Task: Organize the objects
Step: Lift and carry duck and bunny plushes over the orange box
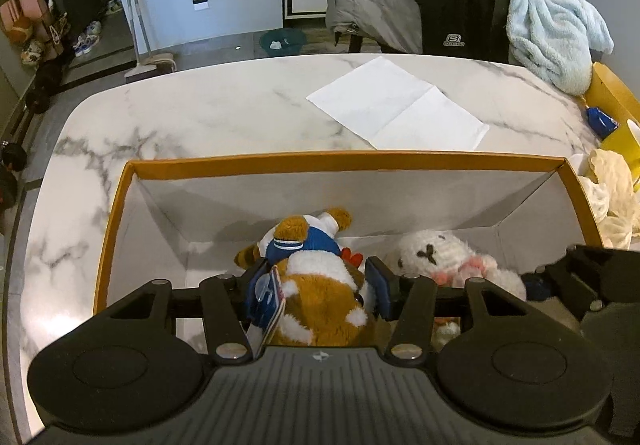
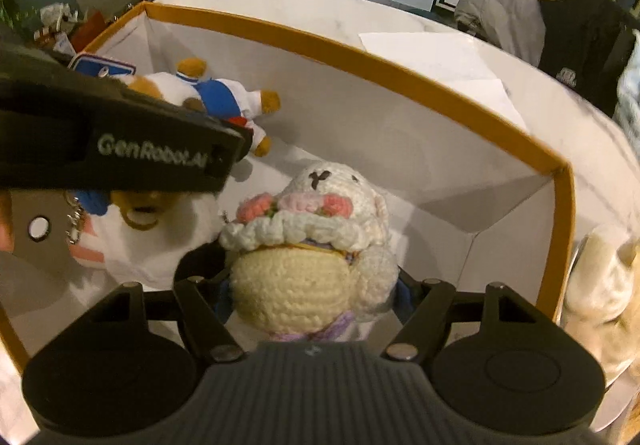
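Observation:
An orange-rimmed white box (image 1: 344, 161) stands on the marble table (image 1: 200, 113). My left gripper (image 1: 322, 291) is shut on a brown-and-white plush in a blue sailor suit (image 1: 316, 241), which hangs legs-away inside the box with a tag beside the left pad. In the right wrist view, my right gripper (image 2: 312, 295) is shut on a white crochet plush with pink flowers and a cream belly (image 2: 320, 201), low inside the same box (image 2: 360, 57). The sailor plush (image 2: 216, 97) lies to its left, partly hidden by the left gripper's black housing (image 2: 120, 149). The crochet plush (image 1: 436, 253) sits right of the sailor plush.
A folded white paper sheet (image 1: 396, 105) lies on the table beyond the box. Cream cloth (image 1: 612, 201) and a yellow container (image 1: 612, 97) crowd the right edge. A chair with jackets and a pale blue towel (image 1: 552, 33) stands behind the table.

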